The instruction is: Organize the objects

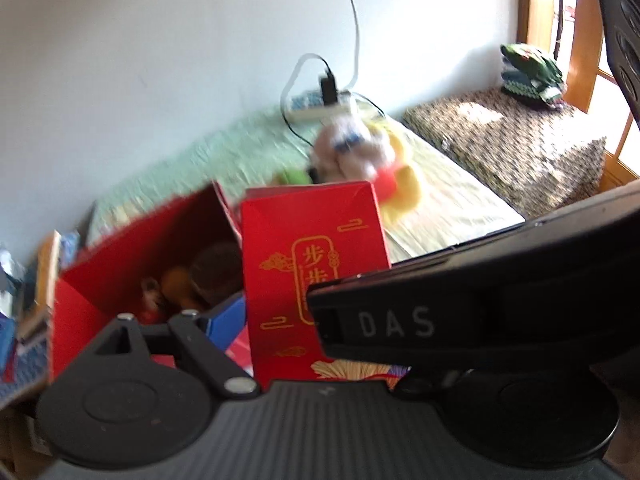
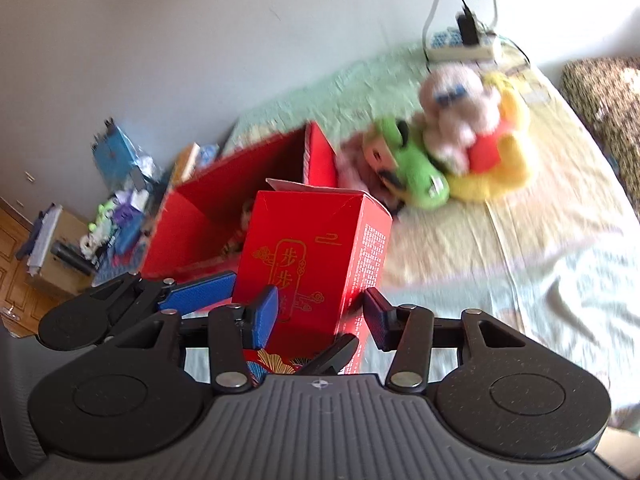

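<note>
Nearest the right wrist camera, the right gripper (image 2: 320, 316) has its jaws partly open and closed on the lower body of the tall red carton (image 2: 316, 256), one blue pad on the gold-printed front face and the other at the carton's right side panel, so the carton reads as held upright between them. From the 9 o'clock side the left gripper (image 2: 224, 284) comes in; one blue finger (image 2: 200, 290) lies along the carton's left edge, and in the left wrist view the carton (image 1: 312, 264) fills the gap ahead, but the far finger is hidden there, so I cannot tell whether the left jaws press on it or merely flank it. Just behind the carton, toward 11 o'clock, sits the large open red box (image 2: 224, 192) on the bed (image 2: 500, 240), with small dark items inside, too blurred to name. Judging from the task, the carton is probably bound for that box: keep it vertical, carry it clear over the near wall, and lower it into a free corner before easing the jaws apart. Further off at 1 o'clock the plush toys (image 2: 460, 140) lie heaped, and beyond them a power strip (image 2: 460, 46) rests by the wall.
</note>
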